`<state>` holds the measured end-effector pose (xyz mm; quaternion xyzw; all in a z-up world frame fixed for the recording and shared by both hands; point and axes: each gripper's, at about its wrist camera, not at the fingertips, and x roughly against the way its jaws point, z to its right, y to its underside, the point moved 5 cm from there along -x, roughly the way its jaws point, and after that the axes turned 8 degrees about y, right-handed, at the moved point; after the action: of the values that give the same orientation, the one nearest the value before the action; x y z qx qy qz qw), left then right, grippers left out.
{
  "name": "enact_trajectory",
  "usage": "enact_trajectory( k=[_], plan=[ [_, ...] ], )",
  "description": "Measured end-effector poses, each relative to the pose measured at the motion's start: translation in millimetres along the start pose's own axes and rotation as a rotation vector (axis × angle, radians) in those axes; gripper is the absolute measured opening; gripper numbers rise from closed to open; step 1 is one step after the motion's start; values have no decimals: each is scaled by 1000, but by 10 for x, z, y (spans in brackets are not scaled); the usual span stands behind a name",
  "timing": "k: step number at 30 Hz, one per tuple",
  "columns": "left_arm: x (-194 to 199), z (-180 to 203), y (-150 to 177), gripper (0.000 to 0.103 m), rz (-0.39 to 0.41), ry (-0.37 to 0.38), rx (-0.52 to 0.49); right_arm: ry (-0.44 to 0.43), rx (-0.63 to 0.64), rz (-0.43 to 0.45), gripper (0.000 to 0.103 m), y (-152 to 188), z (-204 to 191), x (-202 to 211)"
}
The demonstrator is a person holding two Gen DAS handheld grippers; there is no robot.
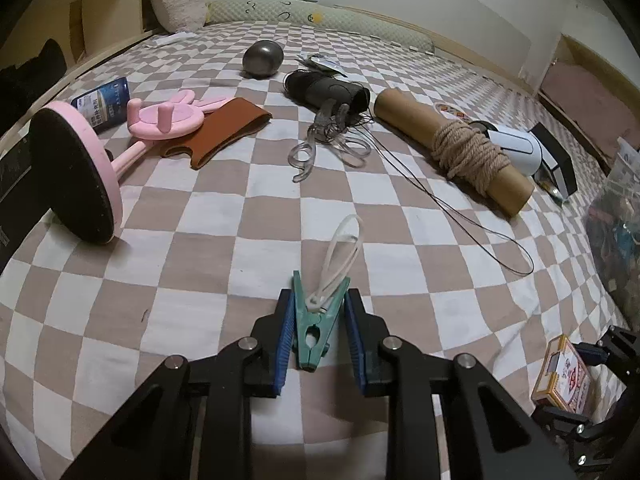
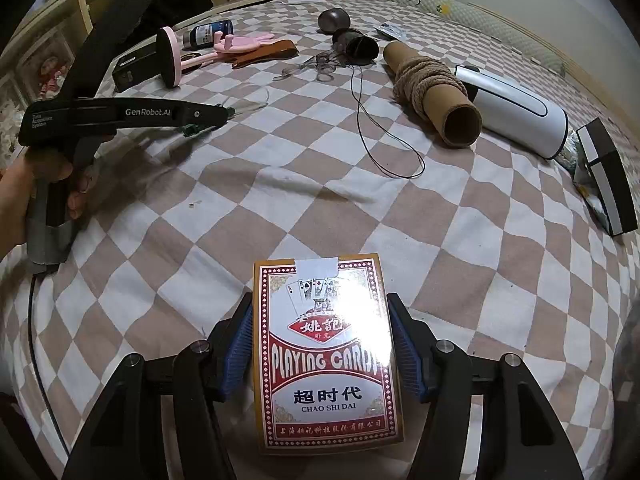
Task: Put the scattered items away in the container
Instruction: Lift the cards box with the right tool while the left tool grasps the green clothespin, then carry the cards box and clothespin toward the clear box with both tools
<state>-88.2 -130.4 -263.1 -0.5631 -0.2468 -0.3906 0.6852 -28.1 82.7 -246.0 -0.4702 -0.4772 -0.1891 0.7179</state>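
Note:
A green clothespin (image 1: 310,332) with a white plastic loop (image 1: 340,252) clipped in it lies on the checkered bedspread (image 1: 200,280). My left gripper (image 1: 320,294) is shut on it, with the blue pads (image 1: 284,336) against its two arms. From the right wrist view the left gripper (image 2: 230,112) shows side-on at the left, held by a hand (image 2: 24,196). My right gripper (image 2: 321,300) is shut on a red-and-white playing card box (image 2: 326,352), held just above the bed. A clear plastic container (image 1: 616,216) stands at the right edge.
Scattered across the bed are a pink stand (image 1: 76,172), a brown leather piece (image 1: 224,128), a blue bottle (image 1: 104,100), a grey ball (image 1: 262,59), clear scissors (image 1: 328,148), a black thread spool (image 1: 324,88), a rope-wrapped cardboard tube (image 1: 452,148), a white cylinder (image 1: 516,148) and a black box (image 1: 558,160).

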Motion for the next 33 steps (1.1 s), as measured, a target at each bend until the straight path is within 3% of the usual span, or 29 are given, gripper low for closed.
enact_trajectory(
  k=[11, 20, 33],
  plan=[
    [51, 136, 51, 25, -6, 6, -51, 27, 32, -15, 61, 5, -34, 67],
    [167, 284, 179, 25, -23, 27, -56, -20, -36, -33, 61, 25, 51, 178],
    [493, 578, 492, 25, -44, 54, -102, 39, -84, 14, 61, 33, 188, 503]
  ],
)
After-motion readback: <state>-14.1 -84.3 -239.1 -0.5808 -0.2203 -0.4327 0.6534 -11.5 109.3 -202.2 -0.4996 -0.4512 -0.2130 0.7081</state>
